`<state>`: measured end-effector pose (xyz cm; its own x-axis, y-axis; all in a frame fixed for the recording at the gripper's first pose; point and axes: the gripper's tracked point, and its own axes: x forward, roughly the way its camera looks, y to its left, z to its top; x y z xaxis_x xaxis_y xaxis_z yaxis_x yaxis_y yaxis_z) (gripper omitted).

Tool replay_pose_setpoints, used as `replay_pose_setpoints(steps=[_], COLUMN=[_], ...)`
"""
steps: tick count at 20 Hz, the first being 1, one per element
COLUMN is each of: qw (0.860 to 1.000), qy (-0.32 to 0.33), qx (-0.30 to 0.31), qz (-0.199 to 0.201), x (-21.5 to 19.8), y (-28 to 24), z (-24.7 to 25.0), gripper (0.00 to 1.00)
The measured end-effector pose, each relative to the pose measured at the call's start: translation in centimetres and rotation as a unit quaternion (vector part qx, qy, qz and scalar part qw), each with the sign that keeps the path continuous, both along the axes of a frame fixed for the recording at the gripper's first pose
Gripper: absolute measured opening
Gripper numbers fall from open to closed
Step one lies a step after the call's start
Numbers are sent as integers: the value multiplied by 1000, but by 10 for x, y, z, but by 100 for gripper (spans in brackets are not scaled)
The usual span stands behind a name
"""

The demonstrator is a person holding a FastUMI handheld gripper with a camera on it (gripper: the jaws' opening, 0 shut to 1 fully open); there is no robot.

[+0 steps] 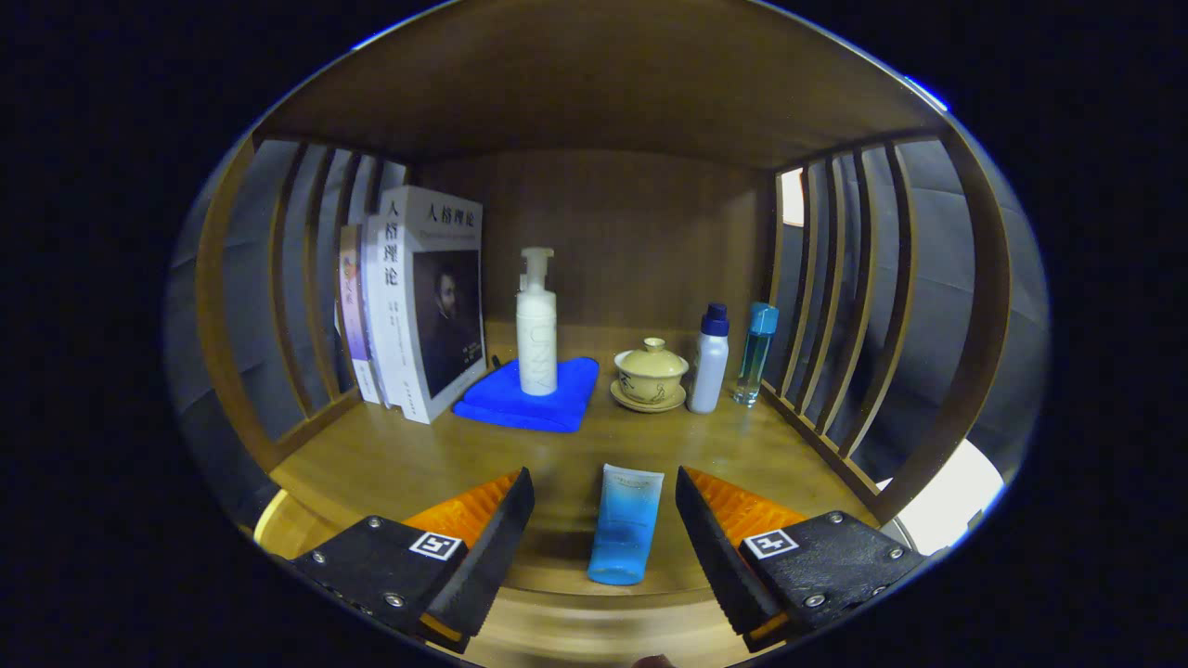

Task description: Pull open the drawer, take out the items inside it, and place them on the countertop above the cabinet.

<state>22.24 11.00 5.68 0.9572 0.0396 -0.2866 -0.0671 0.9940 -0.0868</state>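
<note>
Your gripper [603,520] has its jaws wide apart, and the blue tube [625,525] lies flat on the countertop [390,464] between the fingers, touching neither; its near end sits close to the front edge of the countertop and its paler end points toward the back. The roots of both fingers are cut off low in the view, so you cannot see how they join the body. Beyond the fingertips, toward the middle of the countertop, a folded blue cloth [529,397] carries a white pump bottle [536,323] standing upright on it. Just beside the cloth sits a tan lidded cup [651,370] on its saucer, then a white bottle with a dark cap [710,360], then a clear bottle with a blue cap [756,355] near the slatted side at the back corner; whether the two bottles touch is hard to tell. On the other side, books [422,301] stand upright against the opposite slats, the ones behind the front book mostly hidden by it. The drawer cannot be made out from here, and the front edge of the countertop is blurred.
</note>
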Motion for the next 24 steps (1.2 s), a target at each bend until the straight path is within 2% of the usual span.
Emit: replay_pose_setpoints(steps=[10, 24], qw=[996, 989], qy=[-83, -141], qx=[-10, 41], qz=[37, 24], x=[-70, -160], y=[14, -5], z=[40, 29], gripper=[94, 94])
